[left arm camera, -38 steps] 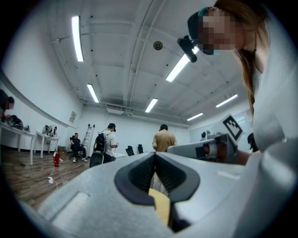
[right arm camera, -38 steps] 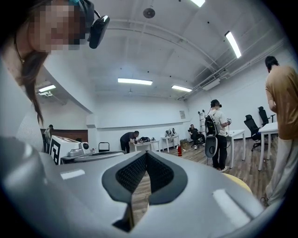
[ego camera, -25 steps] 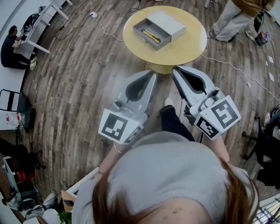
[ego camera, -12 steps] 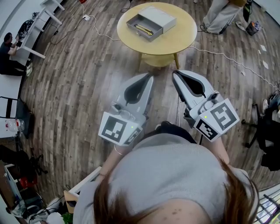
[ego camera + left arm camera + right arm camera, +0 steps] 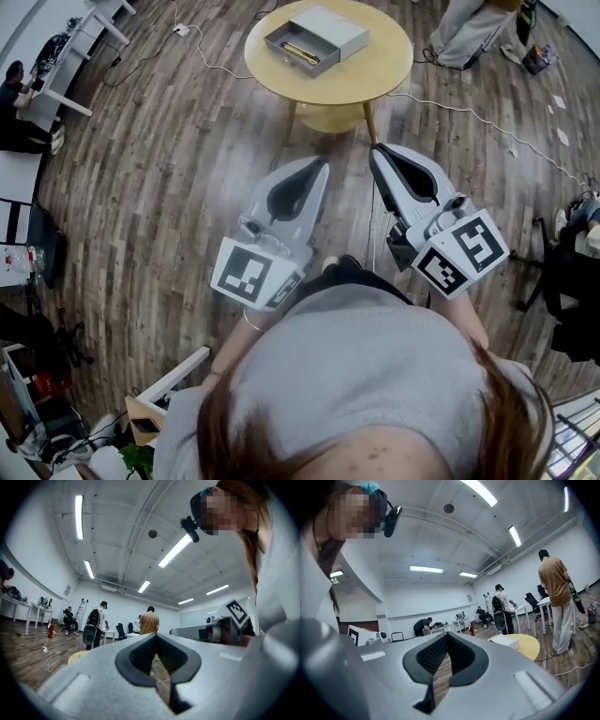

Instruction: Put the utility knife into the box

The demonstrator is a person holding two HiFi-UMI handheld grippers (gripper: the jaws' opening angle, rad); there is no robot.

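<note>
Head view: I held both grippers low in front of me, over the wood floor [image 5: 169, 187], well short of the round yellow table [image 5: 375, 75].

Left gripper [image 5: 322, 163]: jaws pressed together, nothing between them. Left gripper view confirmed it: pads met at the tip [image 5: 155, 636], only floor visible through the gap behind them.

Right gripper [image 5: 373, 150]: jaws also fully together, empty. Right gripper view showed the same, tips touching [image 5: 446, 634] and nothing pinched.

The two grippers sat side by side, tips near each other but apart, both pointing toward the table. Marker cubes faced up at my end.

Utility knife [image 5: 300, 50]: yellow, lay inside the open tray of the grey box [image 5: 330, 31], which sat on the table top. Neither gripper touched the knife, box or table.

From the right gripper view the table [image 5: 532, 649] and box [image 5: 506, 641] showed off to the right, with a standing person in a tan shirt [image 5: 555, 588] just beyond. A white cable [image 5: 469, 117] ran across the floor right of the table.
</note>
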